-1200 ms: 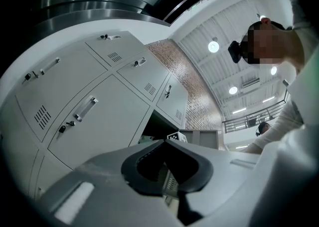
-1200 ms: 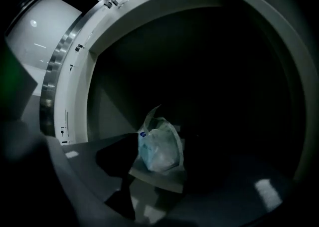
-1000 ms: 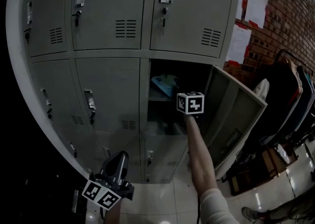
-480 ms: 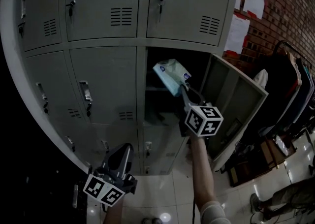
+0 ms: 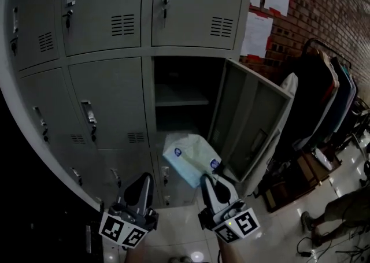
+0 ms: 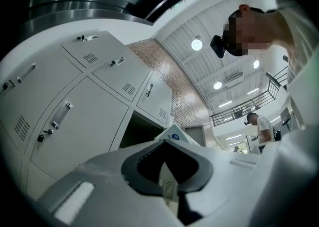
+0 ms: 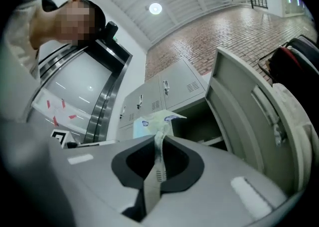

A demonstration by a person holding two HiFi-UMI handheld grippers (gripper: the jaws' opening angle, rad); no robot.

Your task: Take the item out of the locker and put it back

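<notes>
A white and blue packet hangs in front of the lower lockers, outside the open compartment. My right gripper is shut on the packet's lower edge. In the right gripper view the packet stands up from between the jaws of the right gripper, with a thin strip pinched in their seam. My left gripper is low at the left, shut and holding nothing, apart from the packet. In the left gripper view the packet shows just past the left gripper. The compartment's shelf looks bare.
The locker door stands swung out to the right of the compartment. A clothes rack and boxes stand at the right by a brick wall with papers. Someone's leg is at the lower right.
The right gripper has pulled the packet out of the open compartment, down and towards me. The left gripper has shifted only slightly.
</notes>
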